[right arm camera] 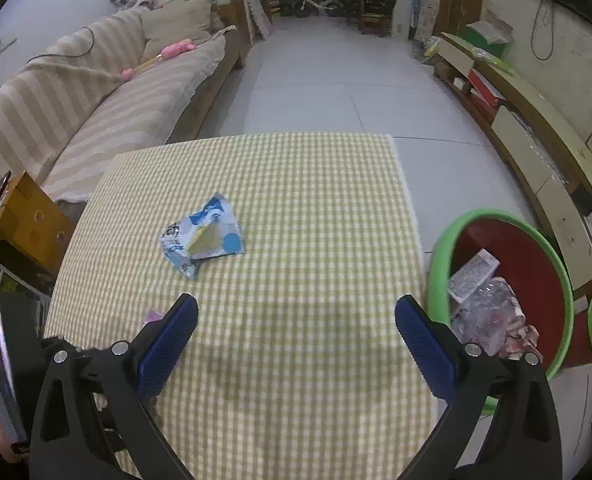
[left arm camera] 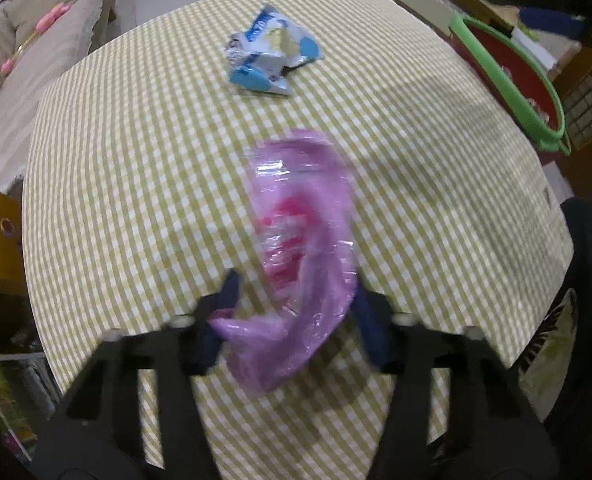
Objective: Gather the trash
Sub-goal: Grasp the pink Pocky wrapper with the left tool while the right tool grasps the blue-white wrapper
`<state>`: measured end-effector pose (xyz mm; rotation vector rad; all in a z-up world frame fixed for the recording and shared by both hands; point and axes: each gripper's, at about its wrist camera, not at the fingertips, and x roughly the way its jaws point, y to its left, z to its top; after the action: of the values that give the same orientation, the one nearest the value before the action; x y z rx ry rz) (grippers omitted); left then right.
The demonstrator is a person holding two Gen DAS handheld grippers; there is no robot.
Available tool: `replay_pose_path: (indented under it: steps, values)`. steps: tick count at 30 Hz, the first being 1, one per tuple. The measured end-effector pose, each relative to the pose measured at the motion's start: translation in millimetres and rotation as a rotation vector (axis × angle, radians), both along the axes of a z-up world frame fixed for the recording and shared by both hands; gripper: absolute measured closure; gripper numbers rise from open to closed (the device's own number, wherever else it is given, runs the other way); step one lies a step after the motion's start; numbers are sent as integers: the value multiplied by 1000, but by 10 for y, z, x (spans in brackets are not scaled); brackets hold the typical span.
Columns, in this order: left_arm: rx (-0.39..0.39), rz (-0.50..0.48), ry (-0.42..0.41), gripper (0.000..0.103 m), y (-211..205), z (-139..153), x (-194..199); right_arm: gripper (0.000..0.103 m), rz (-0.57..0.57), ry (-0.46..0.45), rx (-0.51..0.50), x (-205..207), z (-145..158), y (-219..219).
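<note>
Left claw: my left gripper point(left arm camera: 296, 304) points steeply down at the table, its blue pads point(left arm camera: 228, 292) closed in on the crumpled pink plastic bag point(left arm camera: 299, 248). The picture is blurred, so I cannot tell how firmly the pads press.
Pink bag: it lies on the yellow-and-white checked tablecloth point(left arm camera: 116, 184), its near end bunched between my left fingers, the rest stretching away from me.
Right claw: my right gripper point(right arm camera: 296, 320) hangs over the near part of the same table with its jaws spread wide and nothing between them.
Blue wrapper: a crumpled blue-and-white snack wrapper point(right arm camera: 202, 236) lies on the cloth further out, apart from both claws.
Trash bin: a red bin with a green rim point(right arm camera: 439, 248) stands on the floor just beside the table's right edge; a small white carton point(right arm camera: 471, 274) and crumpled clear plastic point(right arm camera: 491, 320) lie inside.
Surroundings: a striped sofa point(right arm camera: 96, 112) runs along the left.
</note>
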<state>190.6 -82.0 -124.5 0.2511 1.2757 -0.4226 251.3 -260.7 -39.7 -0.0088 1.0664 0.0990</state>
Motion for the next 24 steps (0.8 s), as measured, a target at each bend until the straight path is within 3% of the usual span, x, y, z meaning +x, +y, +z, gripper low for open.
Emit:
replay_pose_path:
  steps: [9,24]
  values:
    - [-88,149,-49,68,525,233,86,7,51,29,9,342,-187,433]
    - [-152,325,-106,68,1179,448,205,7,58,103,8,756,-678,945]
